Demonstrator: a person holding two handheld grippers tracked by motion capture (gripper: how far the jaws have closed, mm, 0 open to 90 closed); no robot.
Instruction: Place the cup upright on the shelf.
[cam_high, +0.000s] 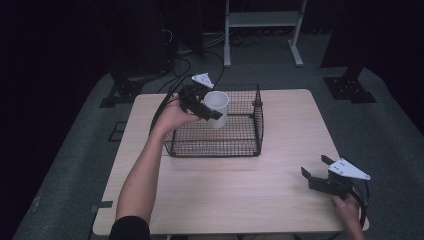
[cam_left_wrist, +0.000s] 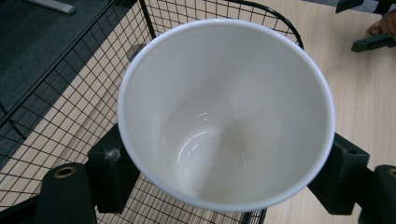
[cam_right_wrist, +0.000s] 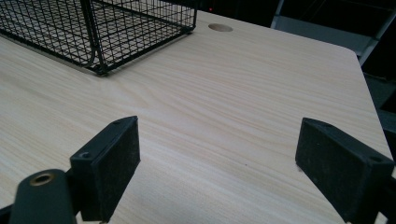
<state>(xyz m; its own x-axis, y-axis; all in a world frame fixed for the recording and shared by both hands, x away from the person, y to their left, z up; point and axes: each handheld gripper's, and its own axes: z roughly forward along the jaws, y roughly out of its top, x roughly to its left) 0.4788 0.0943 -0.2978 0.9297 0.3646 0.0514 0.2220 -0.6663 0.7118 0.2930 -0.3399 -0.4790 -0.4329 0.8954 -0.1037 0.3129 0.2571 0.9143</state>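
High view: one light wooden table (cam_high: 250, 190) carries one black wire basket (cam_high: 235, 137), and one white cup (cam_high: 218, 107) hangs above the basket's left part, pinched by its sides in the jaws of the left gripper (cam_high: 202, 107); the person's left hand (cam_high: 172, 116) holds that gripper beside the basket's left wall. The right gripper (cam_high: 315, 172) sits well to the right of the basket, near the table's edge; its jaws are spread apart, holding nothing. Left gripper view: the cup's inside is bare.
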